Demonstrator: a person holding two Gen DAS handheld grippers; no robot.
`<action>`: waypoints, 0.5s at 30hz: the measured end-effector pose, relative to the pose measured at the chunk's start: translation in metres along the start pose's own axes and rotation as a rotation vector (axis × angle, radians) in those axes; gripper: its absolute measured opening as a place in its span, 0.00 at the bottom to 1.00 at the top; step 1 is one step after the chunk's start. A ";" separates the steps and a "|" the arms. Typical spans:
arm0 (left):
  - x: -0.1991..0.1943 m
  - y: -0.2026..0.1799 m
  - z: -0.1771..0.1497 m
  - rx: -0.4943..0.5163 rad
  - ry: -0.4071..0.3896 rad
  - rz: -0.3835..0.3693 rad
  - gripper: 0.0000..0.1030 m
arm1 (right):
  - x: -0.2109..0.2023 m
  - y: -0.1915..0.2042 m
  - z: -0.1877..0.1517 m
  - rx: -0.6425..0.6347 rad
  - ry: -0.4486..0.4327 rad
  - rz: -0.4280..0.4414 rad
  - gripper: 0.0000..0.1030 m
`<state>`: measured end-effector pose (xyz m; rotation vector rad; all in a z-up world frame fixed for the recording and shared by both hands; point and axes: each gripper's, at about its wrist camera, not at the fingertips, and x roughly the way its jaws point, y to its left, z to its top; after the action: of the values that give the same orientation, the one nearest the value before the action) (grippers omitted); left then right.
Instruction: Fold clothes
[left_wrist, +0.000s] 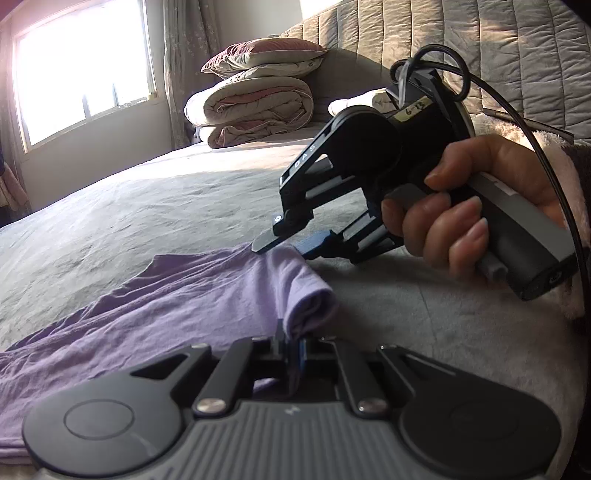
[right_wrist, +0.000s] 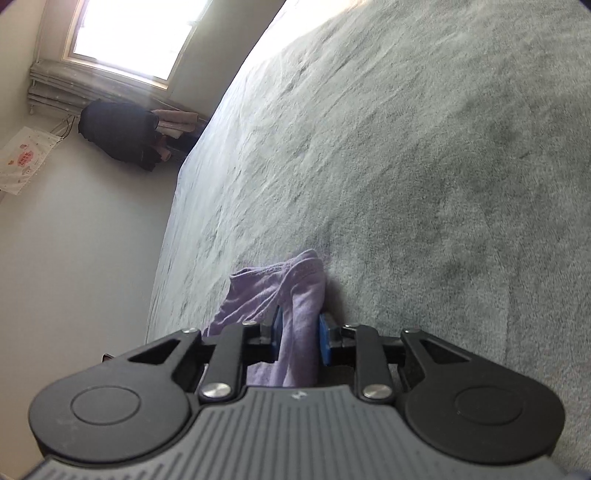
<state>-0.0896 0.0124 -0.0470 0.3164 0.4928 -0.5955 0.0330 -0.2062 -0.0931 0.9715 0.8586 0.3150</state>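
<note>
Here the left gripper (left_wrist: 291, 345) is clamped on a fold of the purple garment (left_wrist: 166, 295); the right gripper (right_wrist: 299, 332) stands slightly parted, cloth between its pads.

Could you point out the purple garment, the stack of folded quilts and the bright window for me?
Purple cotton garment (left_wrist: 166, 295): left wrist view, on its flat spread part.
Stack of folded beige quilts (left_wrist: 255, 103): left wrist view, middle roll.
Bright window (left_wrist: 85, 62): left wrist view, the glass.

right gripper (right_wrist: 298, 334) | jaws a bit apart, purple shirt (right_wrist: 295, 295) fold bunched between the blue pads | grey bedspread (right_wrist: 424, 166) underneath
</note>
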 end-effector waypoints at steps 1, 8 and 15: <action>0.000 0.000 0.001 -0.006 -0.003 0.002 0.05 | 0.001 0.002 0.001 0.000 -0.005 -0.009 0.25; -0.012 0.019 0.001 -0.150 -0.049 0.002 0.05 | 0.004 0.023 0.003 0.003 -0.022 -0.033 0.15; -0.032 0.062 -0.005 -0.404 -0.128 0.032 0.05 | 0.015 0.064 -0.001 -0.056 -0.013 -0.009 0.13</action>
<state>-0.0772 0.0779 -0.0252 -0.0971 0.4715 -0.4685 0.0496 -0.1616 -0.0481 0.9166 0.8373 0.3234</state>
